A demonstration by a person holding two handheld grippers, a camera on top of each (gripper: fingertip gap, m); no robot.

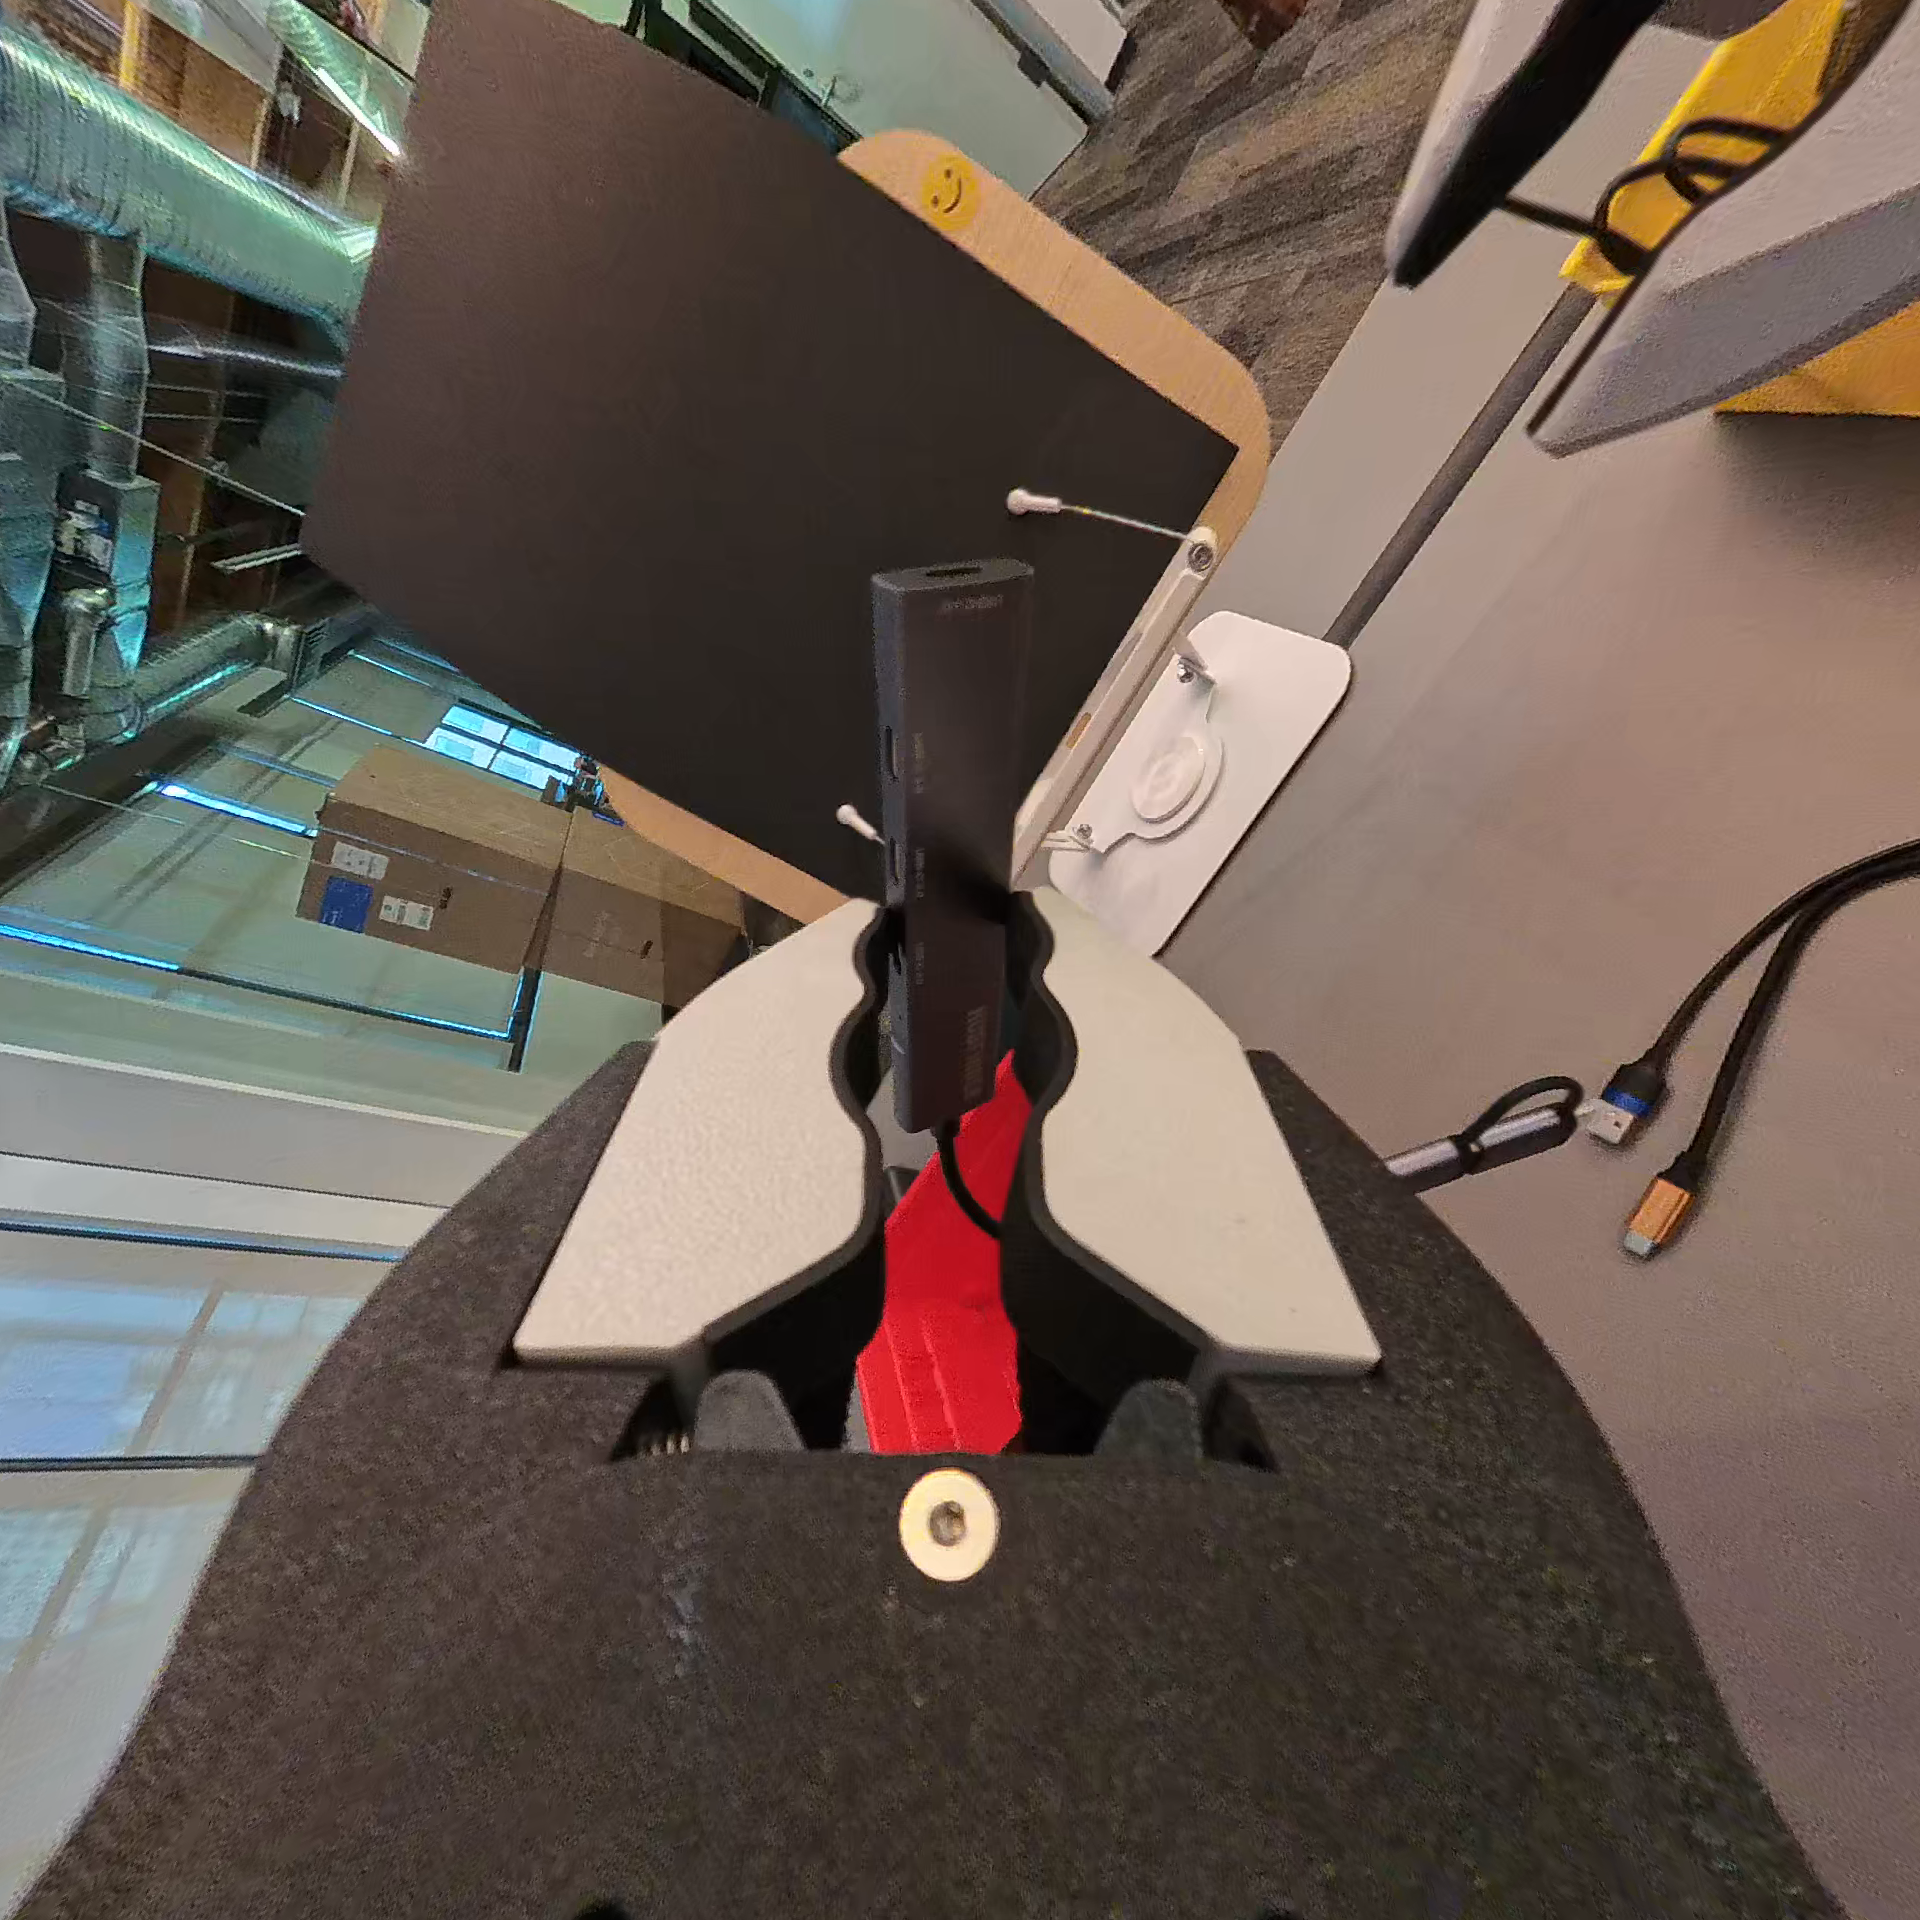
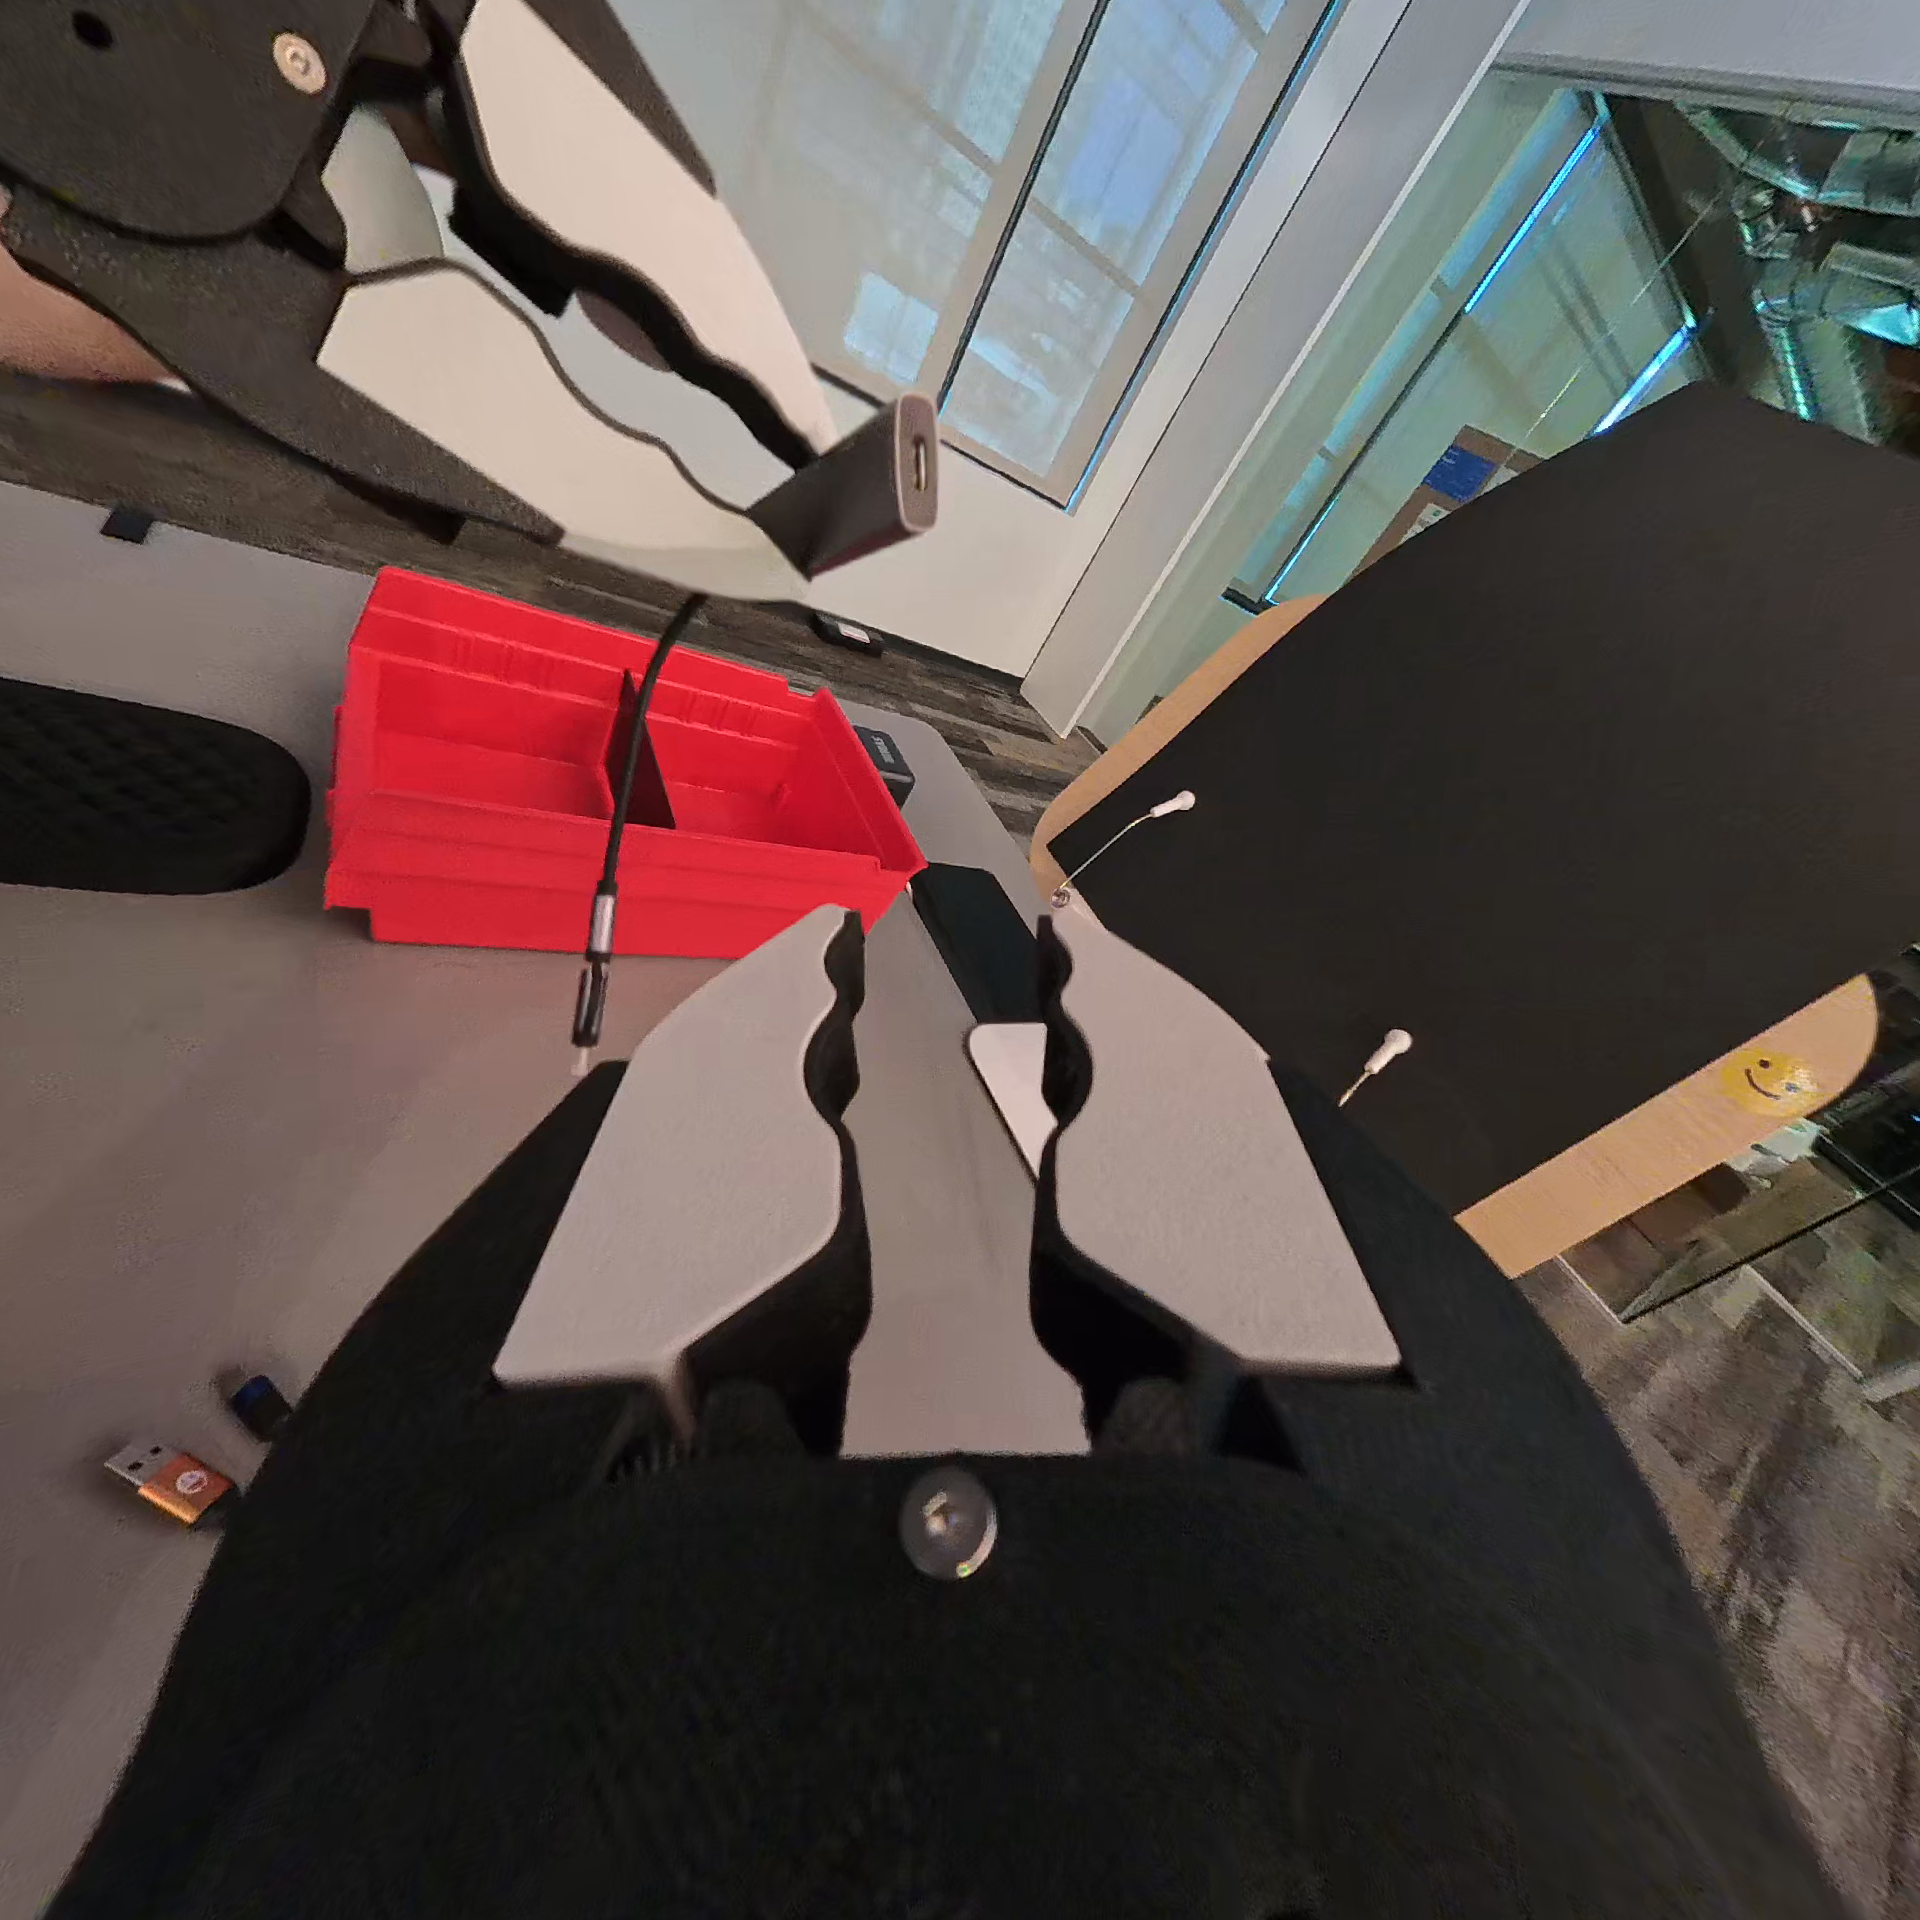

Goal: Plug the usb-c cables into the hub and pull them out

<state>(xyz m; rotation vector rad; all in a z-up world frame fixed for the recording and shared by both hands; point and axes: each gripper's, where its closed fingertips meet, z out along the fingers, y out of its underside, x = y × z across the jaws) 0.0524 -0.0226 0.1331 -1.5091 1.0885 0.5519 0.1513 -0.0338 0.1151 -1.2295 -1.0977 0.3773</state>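
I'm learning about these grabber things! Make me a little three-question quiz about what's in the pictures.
1. True or false: the left gripper is clamped on the dark hub.
2. What colour is the bin on the table? A blue, B red, C green.
3. Fill in: the right gripper holds ____.

Key: 1 true. 2 B. 3 nothing; its fingers stand apart over the table.

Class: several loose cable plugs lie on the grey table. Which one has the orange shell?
The orange plug nearest the camera in the left wrist view; beside it lie a blue-banded plug and a silver plug.
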